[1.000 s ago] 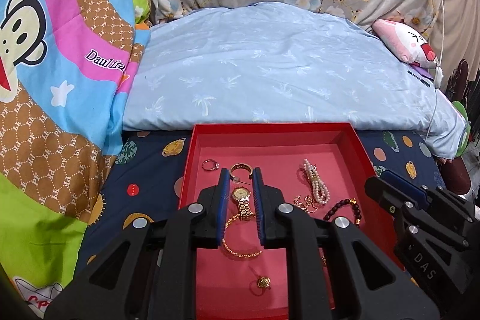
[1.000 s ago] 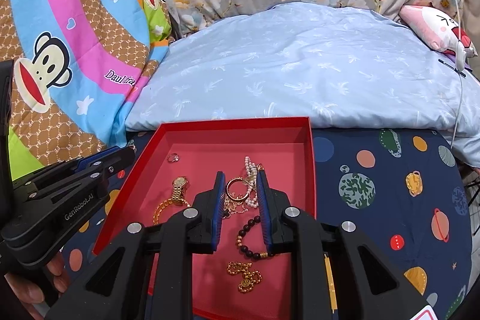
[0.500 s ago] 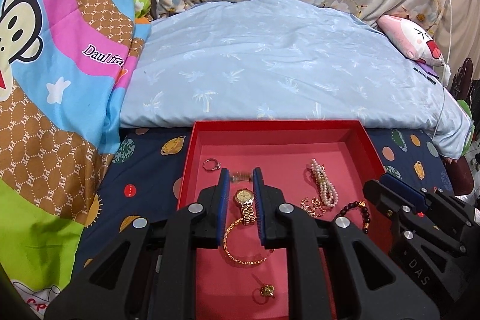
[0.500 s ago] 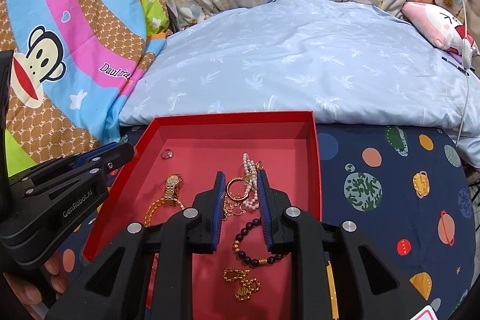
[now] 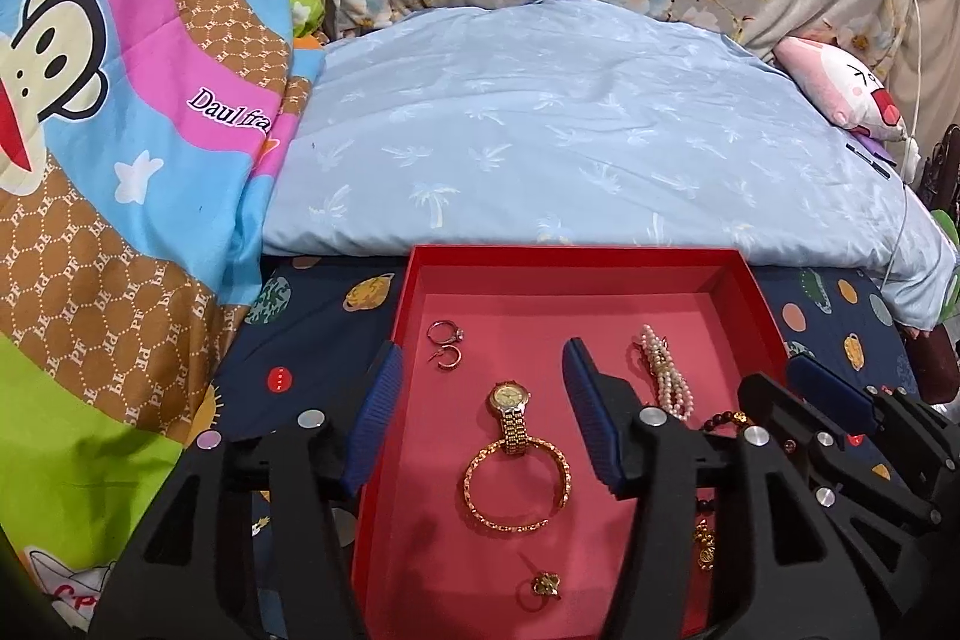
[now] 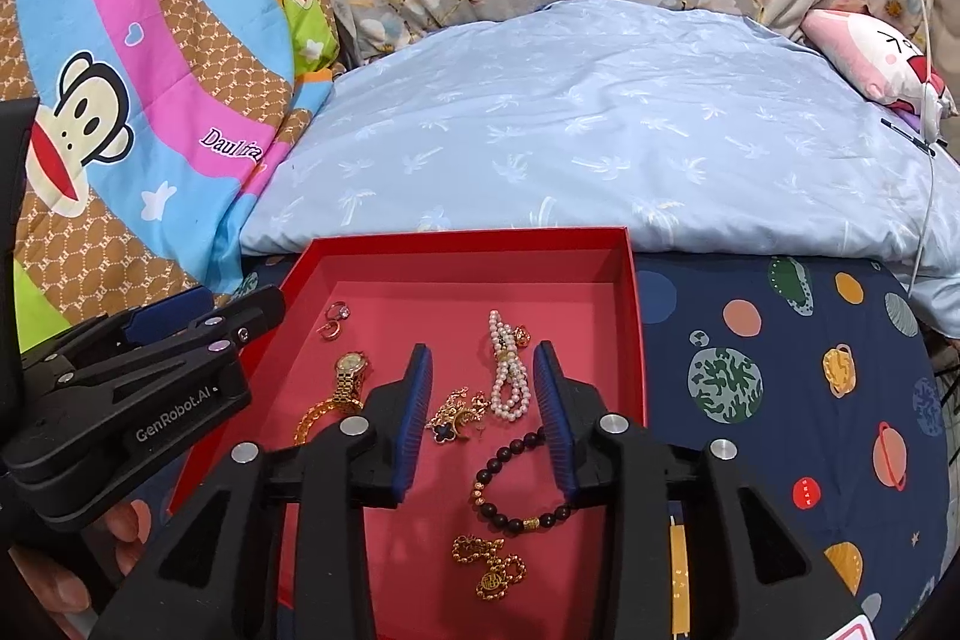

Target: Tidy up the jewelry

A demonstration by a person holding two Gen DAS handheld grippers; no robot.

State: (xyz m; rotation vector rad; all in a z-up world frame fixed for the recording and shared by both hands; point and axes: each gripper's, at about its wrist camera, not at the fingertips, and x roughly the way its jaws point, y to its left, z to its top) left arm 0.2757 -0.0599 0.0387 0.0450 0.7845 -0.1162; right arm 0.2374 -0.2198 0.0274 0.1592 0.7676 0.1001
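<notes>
Both grippers were pinched nearly together before; now the left gripper (image 5: 480, 421) and right gripper (image 6: 483, 415) are spreading apart, holding nothing. Jewelry like the gold watch (image 5: 510, 409) lies in the red tray (image 5: 735, 289). White letters on the left gripper say "GenRobot.AI", and the monkey blanket (image 6: 150, 70) says "Daul frank".

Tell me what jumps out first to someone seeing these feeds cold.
The red tray on the planet-print sheet, strewn with jewelry: a gold watch touching a gold bangle at centre, a pearl bracelet to the right. Both grippers hang over it, jaws opening and empty: left gripper, right gripper. A loud monkey-print blanket fills the left.
</notes>
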